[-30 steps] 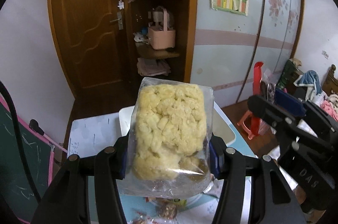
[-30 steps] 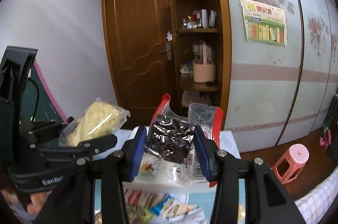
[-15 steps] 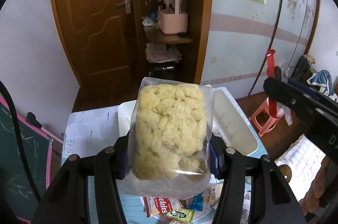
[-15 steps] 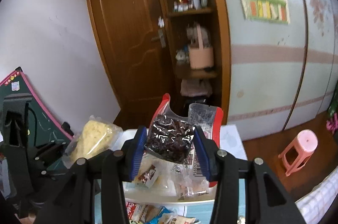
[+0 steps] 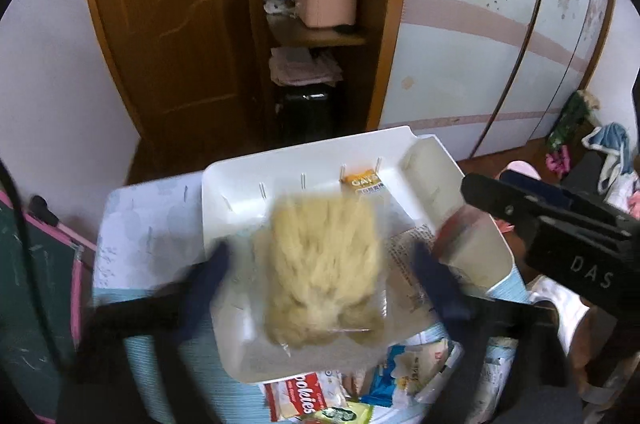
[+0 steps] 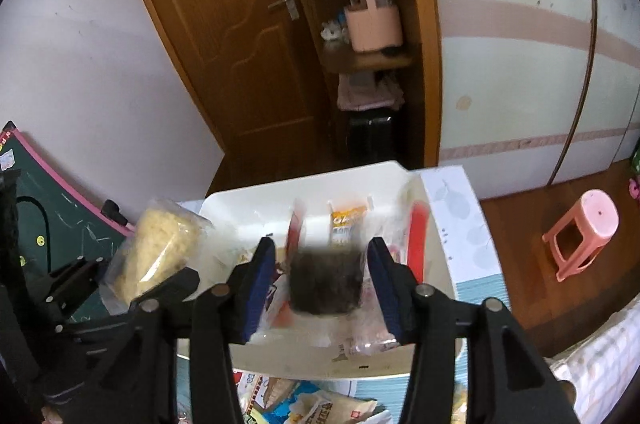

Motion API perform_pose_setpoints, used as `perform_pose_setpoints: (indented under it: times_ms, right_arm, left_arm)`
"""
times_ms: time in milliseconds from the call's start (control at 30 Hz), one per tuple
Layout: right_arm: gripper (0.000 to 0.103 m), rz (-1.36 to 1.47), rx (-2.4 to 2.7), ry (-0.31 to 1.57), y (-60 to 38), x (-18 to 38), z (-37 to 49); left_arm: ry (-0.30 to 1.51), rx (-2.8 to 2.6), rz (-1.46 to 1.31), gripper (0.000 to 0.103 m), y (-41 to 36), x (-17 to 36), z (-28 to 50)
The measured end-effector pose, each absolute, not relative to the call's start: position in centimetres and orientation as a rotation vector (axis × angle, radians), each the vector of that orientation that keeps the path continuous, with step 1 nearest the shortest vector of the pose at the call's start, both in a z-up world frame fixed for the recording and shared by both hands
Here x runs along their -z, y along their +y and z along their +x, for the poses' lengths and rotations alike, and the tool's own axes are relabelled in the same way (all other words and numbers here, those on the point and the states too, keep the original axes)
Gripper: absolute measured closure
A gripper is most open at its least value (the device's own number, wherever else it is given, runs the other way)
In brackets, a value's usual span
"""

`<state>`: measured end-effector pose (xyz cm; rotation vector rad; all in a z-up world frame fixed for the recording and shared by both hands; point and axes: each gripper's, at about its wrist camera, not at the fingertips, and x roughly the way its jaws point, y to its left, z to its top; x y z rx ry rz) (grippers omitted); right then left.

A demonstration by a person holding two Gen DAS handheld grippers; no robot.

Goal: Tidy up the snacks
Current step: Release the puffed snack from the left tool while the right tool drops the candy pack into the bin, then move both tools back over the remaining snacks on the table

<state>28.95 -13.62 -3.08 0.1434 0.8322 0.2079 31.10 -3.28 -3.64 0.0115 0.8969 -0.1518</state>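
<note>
Left tongs (image 5: 320,276) spread wide, jaws just opened, blue pads well clear of the clear bag of yellow puffed snack (image 5: 324,264), which shows blurred between them over the white bin (image 5: 224,179) and no longer pressed from either side. Right tongs (image 6: 322,284) partly parted, jaws just widened too, with the dark snack packet (image 6: 326,282) blurred between the pads and a gap visible on both sides of it; packet over the bin's middle, red-edged clear wrapper (image 6: 418,236) at about 1 o'clock from it. Inside the bin toward 12 o'clock, an orange-and-white packet (image 5: 366,183) standing against the far wall. Bin sitting on a pale blue patterned surface (image 5: 152,224), more loose snack packets (image 5: 304,400) heaped at 6 o'clock just outside its near rim. From the right wrist view, yellow bag seen at 9 o'clock, over the bin's left edge, beside the other tool's black frame. Beyond, wooden door (image 6: 224,23), pink basket (image 6: 374,27) on a corner shelf, pink stool (image 6: 580,236) at 3 o'clock on the floor.
</note>
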Motion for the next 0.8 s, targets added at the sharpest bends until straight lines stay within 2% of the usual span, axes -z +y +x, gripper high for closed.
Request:
perform_pose_setpoints:
  times_ms: [100, 533, 800]
  right_arm:
    - [0.032, 0.160, -0.204, 0.832, -13.5, 3.2, 28.7]
    - [0.032, 0.161, -0.207, 0.814, -12.5, 1.7, 23.7]
    - [0.032, 0.099, -0.228, 0.746, -11.1, -0.7, 19.0]
  left_arm:
    - [0.883, 0.143, -0.024, 0.000, -2.1, 3.5, 30.5]
    - [0.850, 0.140, -0.032, 0.000, 0.5, 1.7, 25.9]
    - [0.778, 0.153, -0.016, 0.000, 1.2, -1.6, 22.0]
